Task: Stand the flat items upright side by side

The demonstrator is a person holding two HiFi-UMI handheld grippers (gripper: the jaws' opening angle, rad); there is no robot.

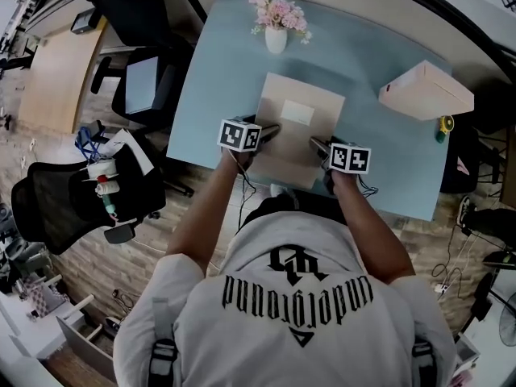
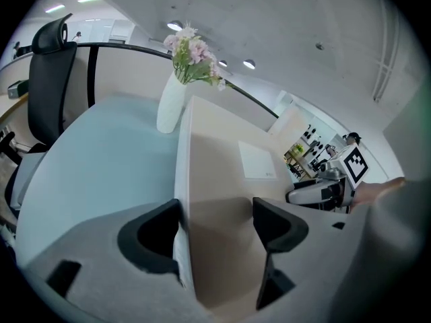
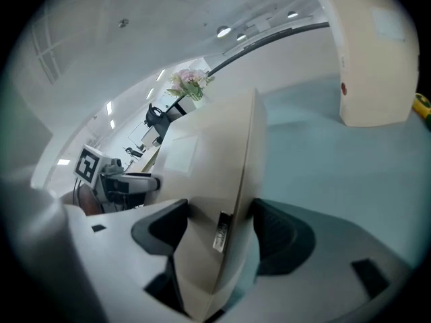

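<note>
Left gripper (image 1: pixel 272 129), right gripper (image 1: pixel 317 143): fingers (image 2: pixel 151 237) clamp flat box (image 1: pixel 292 147) at side edges; open table (image 1: pixel 218 79) left, vase (image 1: pixel 276 39) beyond.

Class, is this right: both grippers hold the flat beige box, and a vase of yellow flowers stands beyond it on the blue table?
Wrong colour: the head view shows pink flowers, not yellow. The left gripper and right gripper do hold the flat beige box, the vase beyond it on the blue table.
</note>
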